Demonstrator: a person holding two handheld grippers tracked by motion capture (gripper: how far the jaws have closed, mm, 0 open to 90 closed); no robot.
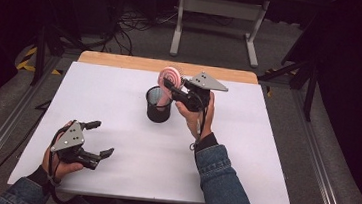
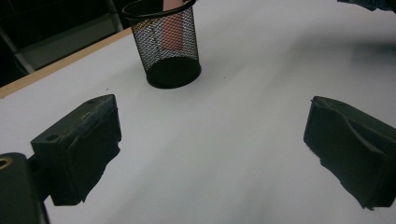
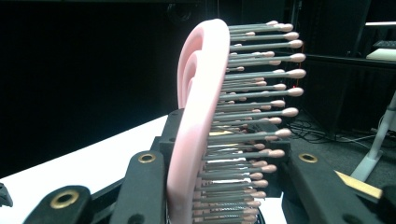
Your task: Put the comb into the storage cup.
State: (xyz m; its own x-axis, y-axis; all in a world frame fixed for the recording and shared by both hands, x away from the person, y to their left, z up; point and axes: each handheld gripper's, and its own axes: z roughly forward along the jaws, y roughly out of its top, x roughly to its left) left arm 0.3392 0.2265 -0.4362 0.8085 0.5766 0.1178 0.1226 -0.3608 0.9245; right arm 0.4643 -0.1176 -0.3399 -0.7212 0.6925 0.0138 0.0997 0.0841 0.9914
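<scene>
A pink hairbrush [image 1: 170, 75] with pink-tipped bristles [image 3: 261, 100] stands upright, and my right gripper [image 1: 175, 92] is shut on it just below the head. Its jaws [image 3: 219, 154] press on the brush from both sides. The brush hangs over a black mesh cup [image 1: 158, 105] in the middle of the white table [image 1: 244, 153]. Its pink handle [image 2: 170, 32] shows through the mesh inside the cup [image 2: 168, 46]. My left gripper [image 1: 102, 137] rests near the front left of the table, open with nothing between its jaws [image 2: 217, 140], pointing toward the cup.
A wooden strip [image 1: 122, 60] borders the table's far edge. Beyond it are the legs of another table [image 1: 178, 26] and cables on the floor [image 1: 136, 20]. Metal rails [image 1: 314, 160] run along both sides.
</scene>
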